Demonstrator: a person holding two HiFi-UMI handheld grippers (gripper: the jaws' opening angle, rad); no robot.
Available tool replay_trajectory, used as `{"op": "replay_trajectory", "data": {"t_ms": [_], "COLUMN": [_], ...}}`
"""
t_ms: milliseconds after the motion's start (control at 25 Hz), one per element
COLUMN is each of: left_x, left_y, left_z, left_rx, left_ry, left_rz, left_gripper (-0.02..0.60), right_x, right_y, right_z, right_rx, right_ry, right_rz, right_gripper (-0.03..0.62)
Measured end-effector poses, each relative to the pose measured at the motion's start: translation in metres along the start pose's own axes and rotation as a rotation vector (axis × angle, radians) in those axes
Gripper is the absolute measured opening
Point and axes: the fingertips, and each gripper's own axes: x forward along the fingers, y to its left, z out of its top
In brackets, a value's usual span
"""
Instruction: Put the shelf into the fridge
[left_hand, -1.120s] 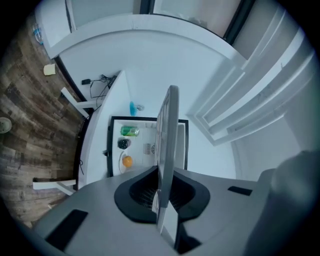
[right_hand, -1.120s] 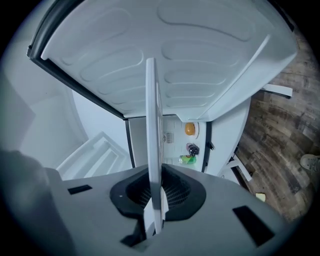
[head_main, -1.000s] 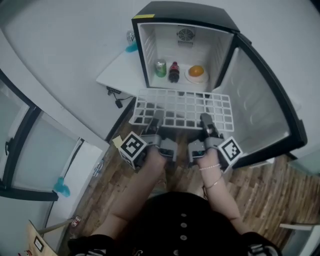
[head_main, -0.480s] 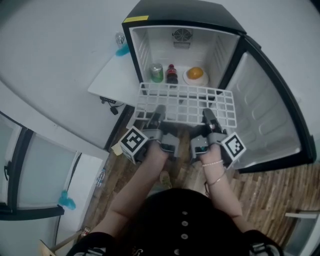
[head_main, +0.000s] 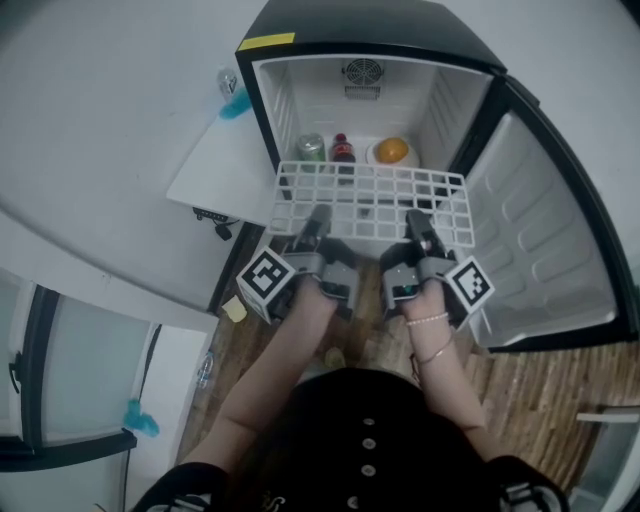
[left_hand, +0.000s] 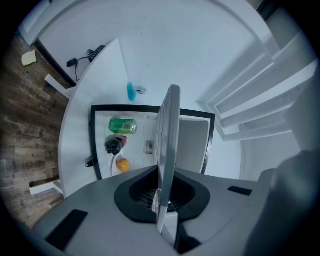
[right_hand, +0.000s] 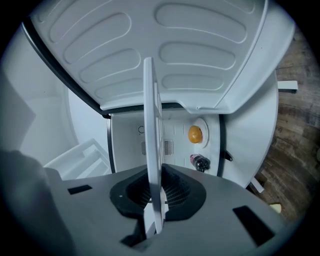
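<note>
The black mini fridge (head_main: 370, 25) stands open, its lining smooth and white. The white wire-grid shelf (head_main: 370, 200) has moved closer, and its far edge now reaches the fridge's mouth, above the green can (head_main: 311, 147) inside. Sliding it in looks to be next. The left gripper (head_main: 318, 222) and right gripper (head_main: 415, 225) each pinch the shelf's near edge between their fingers.

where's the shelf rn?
Head view, centre: the shelf is held flat at the mouth of the open fridge, near edge clamped by the left claw and right claw, can and bottle just beyond.
</note>
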Motion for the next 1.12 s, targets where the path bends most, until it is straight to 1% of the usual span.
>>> {"op": "replay_trajectory", "data": {"t_ms": [280, 480, 800, 1120], "left_x": [0.019, 0.040, 0.040, 0.040], "left_y": [0.001, 0.002, 0.004, 0.005], "left_z": [0.015, 0.020, 0.019, 0.018], "left_rx": [0.000, -0.002, -0.025, -0.033], "left_ry": [0.019, 0.028, 0.044, 0.044], "left_rz": [0.003, 0.008, 0.022, 0.016], "left_gripper": [0.030, 0.030, 0.030, 0.029], "right_x": [0.022, 0.043, 0.041, 0.048], "right_y": [0.001, 0.000, -0.001, -0.002], "right_z": [-0.001, 0.007, 0.007, 0.009], "right_rx": [0.007, 0.013, 0.007, -0.012], "right_ry": [-0.024, -0.027, -0.035, 0.013], "right_rz": [0.008, 0.005, -0.002, -0.020], "right_gripper": [0.032, 0.032, 0.032, 0.032]}}
